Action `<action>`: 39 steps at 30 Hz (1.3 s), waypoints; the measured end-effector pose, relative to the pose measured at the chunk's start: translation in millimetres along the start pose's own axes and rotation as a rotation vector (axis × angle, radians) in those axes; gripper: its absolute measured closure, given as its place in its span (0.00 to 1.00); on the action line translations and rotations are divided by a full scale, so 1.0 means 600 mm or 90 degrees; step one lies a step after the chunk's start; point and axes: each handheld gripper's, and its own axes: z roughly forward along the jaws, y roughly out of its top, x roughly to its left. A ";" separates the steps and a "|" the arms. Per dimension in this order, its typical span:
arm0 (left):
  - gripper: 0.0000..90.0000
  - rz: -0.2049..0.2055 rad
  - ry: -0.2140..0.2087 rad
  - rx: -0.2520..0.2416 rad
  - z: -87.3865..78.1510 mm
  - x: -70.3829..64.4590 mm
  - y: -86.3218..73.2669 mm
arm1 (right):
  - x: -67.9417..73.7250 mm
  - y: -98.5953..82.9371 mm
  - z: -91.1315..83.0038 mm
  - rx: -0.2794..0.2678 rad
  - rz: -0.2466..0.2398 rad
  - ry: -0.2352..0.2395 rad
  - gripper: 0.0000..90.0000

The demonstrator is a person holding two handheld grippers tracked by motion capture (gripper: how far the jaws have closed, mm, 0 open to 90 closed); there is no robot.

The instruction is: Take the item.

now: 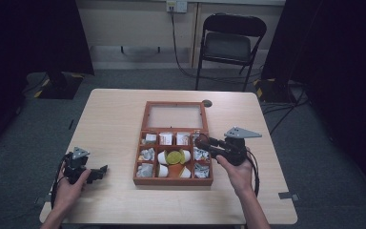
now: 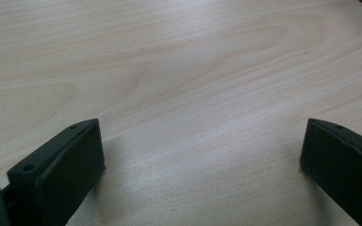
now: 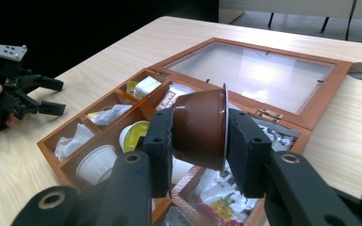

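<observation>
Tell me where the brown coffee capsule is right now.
The brown capsule is clamped in the right gripper, held over the right side of the open wooden box, near its top-right compartment in the high view.

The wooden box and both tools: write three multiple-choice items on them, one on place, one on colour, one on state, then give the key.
1. Where does the left tool sit?
A. over the box
B. on bare table left of the box
C. beside the chair

2. What colour is the capsule in the right tool?
A. brown
B. green
C. white

3. How is the wooden box?
A. shut
B. lid open, lying flat
C. upside down

Key: B, the high view shows it left of the box, with bare wood between its jaws; A, brown body with a silver rim; B, the glass lid lies back behind the compartments.
</observation>
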 end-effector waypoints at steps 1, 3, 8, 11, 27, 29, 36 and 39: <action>0.00 0.001 0.000 0.000 0.000 0.000 0.000 | -0.001 0.000 -0.002 -0.001 0.002 -0.003 0.71; 0.00 0.000 0.001 0.000 0.000 0.000 0.000 | -0.005 0.001 -0.005 -0.005 0.006 -0.003 0.71; 0.00 0.001 0.000 0.000 0.000 0.000 0.000 | -0.013 0.004 -0.014 -0.010 0.009 -0.012 0.71; 0.00 0.000 0.001 0.000 0.000 0.000 0.000 | -0.020 0.005 -0.021 -0.015 0.013 -0.019 0.71; 0.00 0.000 0.000 0.000 0.000 0.000 0.000 | -0.081 -0.005 -0.059 -0.030 0.055 -0.068 0.71; 0.00 0.001 0.000 0.000 0.000 0.000 0.000 | -0.084 -0.005 -0.060 -0.029 0.056 -0.071 0.71; 0.00 0.001 0.000 0.000 0.000 0.000 0.000 | -0.104 -0.012 -0.074 -0.033 0.070 -0.098 0.71; 0.00 0.001 0.000 0.000 0.000 0.000 0.000 | -0.114 -0.023 -0.070 -0.020 0.074 -0.110 0.71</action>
